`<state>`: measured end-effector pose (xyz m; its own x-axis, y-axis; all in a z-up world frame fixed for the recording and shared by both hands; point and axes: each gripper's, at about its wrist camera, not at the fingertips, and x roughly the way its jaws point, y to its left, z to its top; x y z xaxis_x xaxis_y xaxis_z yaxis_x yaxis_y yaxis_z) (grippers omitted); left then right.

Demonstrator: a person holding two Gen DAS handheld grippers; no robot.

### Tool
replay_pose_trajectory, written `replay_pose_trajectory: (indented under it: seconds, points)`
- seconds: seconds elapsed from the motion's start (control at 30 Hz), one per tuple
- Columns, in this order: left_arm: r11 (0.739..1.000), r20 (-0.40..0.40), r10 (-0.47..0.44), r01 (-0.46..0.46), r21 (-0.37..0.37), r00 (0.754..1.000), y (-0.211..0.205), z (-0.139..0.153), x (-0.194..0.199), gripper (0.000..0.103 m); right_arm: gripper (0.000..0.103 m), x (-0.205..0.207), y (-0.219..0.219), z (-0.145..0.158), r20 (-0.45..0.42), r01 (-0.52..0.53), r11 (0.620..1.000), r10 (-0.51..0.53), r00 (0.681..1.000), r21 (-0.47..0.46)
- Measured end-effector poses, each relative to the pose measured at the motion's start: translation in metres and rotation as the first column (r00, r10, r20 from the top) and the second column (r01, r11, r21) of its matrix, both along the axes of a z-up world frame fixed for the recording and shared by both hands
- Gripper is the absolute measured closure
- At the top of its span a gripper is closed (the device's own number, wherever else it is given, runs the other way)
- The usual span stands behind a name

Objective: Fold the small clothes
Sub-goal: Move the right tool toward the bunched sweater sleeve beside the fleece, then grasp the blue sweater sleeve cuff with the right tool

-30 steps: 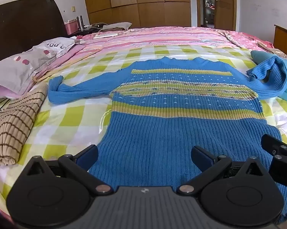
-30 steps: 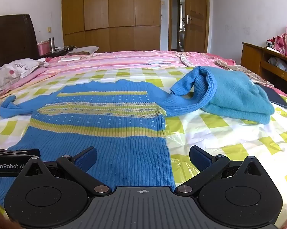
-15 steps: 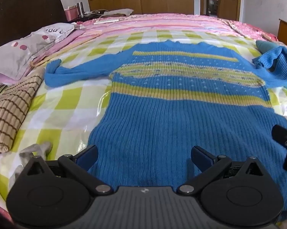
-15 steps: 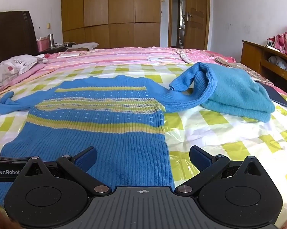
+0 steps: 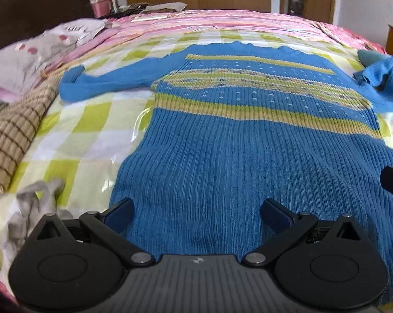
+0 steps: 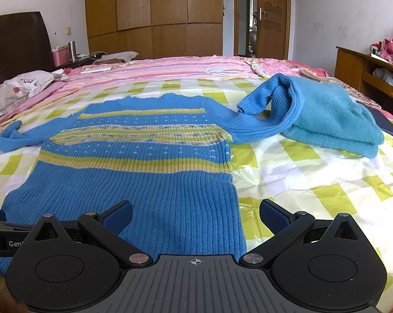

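A blue knit sweater (image 5: 248, 156) with yellow-green bands lies flat on the checked bed cover, hem toward me. Its left sleeve (image 5: 97, 83) stretches out to the left. Its right sleeve (image 6: 269, 114) is draped up over a folded teal garment (image 6: 334, 122). My left gripper (image 5: 197, 212) stands open just above the hem's left part, nothing between its fingers. My right gripper (image 6: 196, 212) is open over the hem's right corner (image 6: 233, 224), also holding nothing. The other gripper's body shows at the edge of each view.
A brown striped folded cloth (image 5: 16, 130) and pillows (image 5: 37, 54) lie along the left. A grey-white small garment (image 5: 31, 208) lies by the left gripper. A dark flat item (image 6: 387, 122) sits at the bed's right edge; a wooden cabinet (image 6: 366, 70) stands beyond.
The left gripper has tilted down and drawn closer over the sweater's lower part; the grey-white garment has come into view at its left. The right gripper has shifted only slightly. Both stay open.
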<state>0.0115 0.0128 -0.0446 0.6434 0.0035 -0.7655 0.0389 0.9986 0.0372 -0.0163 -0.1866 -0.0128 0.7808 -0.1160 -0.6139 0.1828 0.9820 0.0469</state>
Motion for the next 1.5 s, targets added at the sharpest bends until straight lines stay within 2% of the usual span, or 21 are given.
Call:
replay_pose_trajectory:
  seconds: [0.1,0.6,0.73,0.83,0.97,1.2,1.37,1.5]
  points:
    - [0.999,-0.011,0.014,-0.015,-0.032,1.0,0.005,0.0,0.001,0.0,0.0,0.0,0.0,0.0,0.0,-0.001,1.0,0.001,1.0,0.003]
    - [1.0,0.021,0.004,-0.003,-0.022,1.0,0.003,0.0,-0.004,0.0,0.0,0.0,-0.001,0.003,0.01,-0.013,1.0,0.013,1.0,0.008]
    - [1.0,0.054,-0.017,0.016,0.019,0.998,-0.002,0.009,-0.009,0.0,0.0,0.001,-0.001,0.004,0.015,-0.017,1.0,0.017,1.0,0.01]
    - [0.999,0.095,-0.03,0.028,0.023,0.995,-0.004,0.02,-0.012,0.0,0.0,0.002,-0.003,0.007,0.025,-0.025,1.0,0.025,0.999,0.019]
    - [0.999,0.132,-0.05,0.048,0.016,0.99,-0.006,0.033,-0.007,0.0,0.0,0.007,-0.006,0.012,0.037,-0.038,0.999,0.037,0.999,0.011]
    - [0.996,0.146,-0.076,0.08,-0.024,0.986,-0.013,0.046,0.019,0.0,0.002,0.027,-0.028,0.024,0.068,-0.043,0.999,0.043,0.997,0.0]
    - [0.993,0.162,-0.103,0.11,-0.034,0.981,-0.023,0.052,0.043,0.0,0.016,0.054,-0.049,0.028,0.066,-0.062,0.996,0.066,0.996,-0.061]
    - [0.99,0.185,-0.124,0.134,-0.044,0.975,-0.035,0.056,0.057,0.0,0.018,0.08,-0.059,0.034,0.084,-0.082,0.982,0.098,0.992,-0.171]
